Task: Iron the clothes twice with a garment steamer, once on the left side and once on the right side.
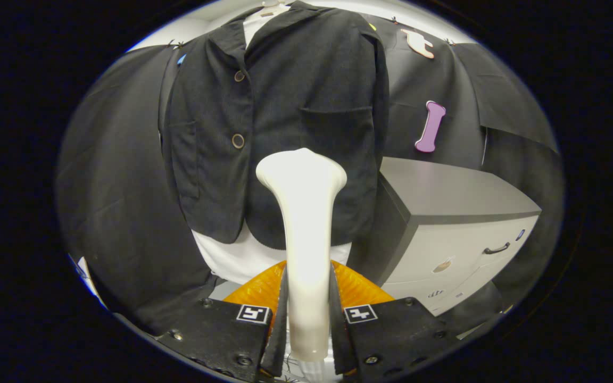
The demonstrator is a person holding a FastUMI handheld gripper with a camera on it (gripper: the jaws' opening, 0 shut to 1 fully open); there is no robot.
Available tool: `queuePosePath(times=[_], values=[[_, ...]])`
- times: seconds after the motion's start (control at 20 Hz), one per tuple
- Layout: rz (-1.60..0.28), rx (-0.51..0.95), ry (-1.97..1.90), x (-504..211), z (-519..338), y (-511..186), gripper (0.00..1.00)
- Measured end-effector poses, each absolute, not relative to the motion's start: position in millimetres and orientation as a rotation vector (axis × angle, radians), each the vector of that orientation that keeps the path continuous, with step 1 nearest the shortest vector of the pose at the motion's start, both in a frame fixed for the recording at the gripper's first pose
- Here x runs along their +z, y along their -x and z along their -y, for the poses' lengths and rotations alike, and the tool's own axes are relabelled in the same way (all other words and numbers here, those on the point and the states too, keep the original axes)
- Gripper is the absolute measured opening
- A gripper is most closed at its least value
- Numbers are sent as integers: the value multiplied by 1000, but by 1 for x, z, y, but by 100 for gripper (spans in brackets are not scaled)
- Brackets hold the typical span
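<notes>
A dark button-front jacket (306, 106) hangs over a white shirt (242, 258) straight ahead, with two round buttons down its front and a chest pocket. A cream garment steamer (304, 223) stands upright between my fingers, its flared head against the jacket's lower right panel. My gripper (306, 314) is shut on the steamer's handle, both fingers pressing its sides. The steamer's lower end runs out of sight below the fingers.
A grey-topped cabinet (461, 197) with pale drawers and a dark handle stands close to the right of the jacket. An orange ribbed object (359, 287) sits just behind the fingers, under the shirt hem. Black cloth surrounds the jacket on both sides.
</notes>
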State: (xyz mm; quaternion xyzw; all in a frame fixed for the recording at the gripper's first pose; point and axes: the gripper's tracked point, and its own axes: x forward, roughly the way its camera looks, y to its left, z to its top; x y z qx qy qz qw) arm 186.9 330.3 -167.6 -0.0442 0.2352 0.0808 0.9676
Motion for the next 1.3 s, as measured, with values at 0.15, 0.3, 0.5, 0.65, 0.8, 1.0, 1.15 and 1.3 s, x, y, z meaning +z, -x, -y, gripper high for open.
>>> queuePosePath(times=[0.15,0.3,0.5,0.65,0.8,1.0,1.15,1.3], values=[[-506,171,101,-184,-327,-183,38],[-530,173,107,-195,-322,-177,38],[-522,180,83,-182,-322,-175,38],[-474,189,57,-148,-323,-172,38],[-412,198,45,-105,-326,-169,38],[-329,221,33,-47,-339,-164,38],[-270,245,29,-5,-355,-159,38],[-217,279,15,28,-384,-157,38]])
